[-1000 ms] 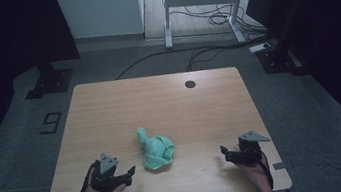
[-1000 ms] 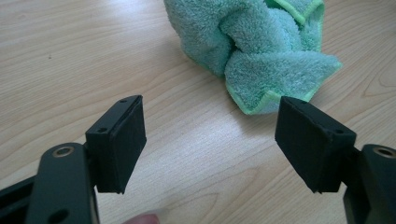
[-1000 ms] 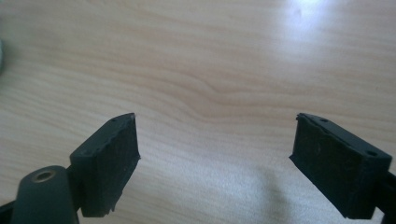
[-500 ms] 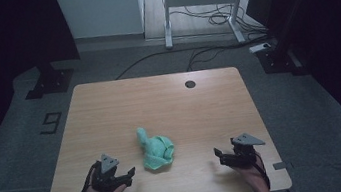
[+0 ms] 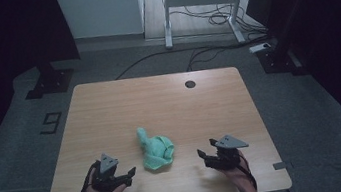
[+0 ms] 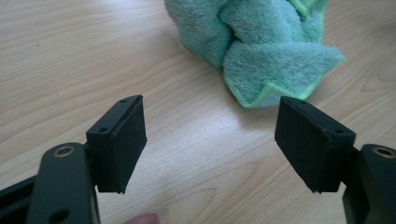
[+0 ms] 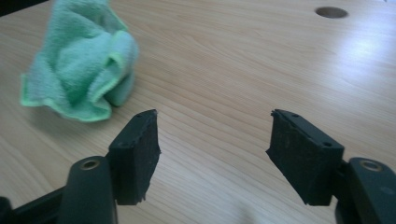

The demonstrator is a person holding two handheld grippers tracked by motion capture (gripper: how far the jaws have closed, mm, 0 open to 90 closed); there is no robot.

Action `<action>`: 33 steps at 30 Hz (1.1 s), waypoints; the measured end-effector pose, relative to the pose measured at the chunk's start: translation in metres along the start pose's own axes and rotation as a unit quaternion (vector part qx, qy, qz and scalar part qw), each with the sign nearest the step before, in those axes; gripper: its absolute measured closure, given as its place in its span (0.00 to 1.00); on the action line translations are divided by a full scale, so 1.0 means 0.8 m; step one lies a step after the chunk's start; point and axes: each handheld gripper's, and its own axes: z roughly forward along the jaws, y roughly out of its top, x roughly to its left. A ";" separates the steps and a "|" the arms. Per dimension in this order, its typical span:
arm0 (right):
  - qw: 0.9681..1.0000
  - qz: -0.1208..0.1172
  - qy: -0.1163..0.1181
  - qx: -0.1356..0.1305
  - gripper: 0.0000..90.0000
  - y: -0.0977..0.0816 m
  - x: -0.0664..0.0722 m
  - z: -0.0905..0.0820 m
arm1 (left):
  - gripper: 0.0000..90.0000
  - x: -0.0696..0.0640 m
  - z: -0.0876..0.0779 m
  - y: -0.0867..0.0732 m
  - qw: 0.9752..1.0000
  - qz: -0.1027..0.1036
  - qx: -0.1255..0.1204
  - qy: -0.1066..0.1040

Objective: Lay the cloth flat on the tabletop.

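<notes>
A crumpled green towel (image 5: 156, 151) lies on the wooden table (image 5: 159, 102), near the front and a little left of the middle. My left gripper (image 5: 129, 174) rests low at the towel's left, open, pointing at it. In the left gripper view the towel (image 6: 261, 46) lies just beyond the empty gap of that gripper (image 6: 210, 140). My right gripper (image 5: 204, 155) hovers to the towel's right, open; its jaws have just been closing slightly with nothing between them. In the right gripper view the towel (image 7: 84, 70) sits ahead and left of the gripper (image 7: 212, 149).
A round cable hole (image 5: 190, 84) sits near the table's far edge. Behind the table stand a white desk frame (image 5: 195, 1) and floor cables. A black stand base (image 5: 50, 82) is at the far left. A "9" mark (image 5: 51, 123) is on the floor.
My right gripper has slid left across the table toward the towel. The left gripper and the towel have stayed put.
</notes>
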 end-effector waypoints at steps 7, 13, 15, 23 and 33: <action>0.999 -0.024 0.025 0.001 0.44 0.011 0.019 0.016 | 0.28 -0.013 0.010 -0.005 1.000 0.000 0.013 -0.016; 0.999 -0.033 0.042 -0.001 0.47 0.022 0.029 0.029 | 0.29 -0.024 0.015 -0.001 1.000 -0.007 0.009 -0.027; 0.998 -0.035 0.048 0.000 0.49 0.024 0.033 0.033 | 0.29 -0.028 0.018 0.000 0.999 -0.001 0.008 -0.034; 0.996 -0.052 0.074 0.002 0.54 0.038 0.044 0.050 | 0.35 -0.036 0.046 0.004 0.998 0.013 0.014 -0.058; 0.992 -0.084 0.088 0.013 0.53 0.054 0.069 0.087 | 0.38 -0.041 0.071 0.008 0.998 0.024 0.026 -0.061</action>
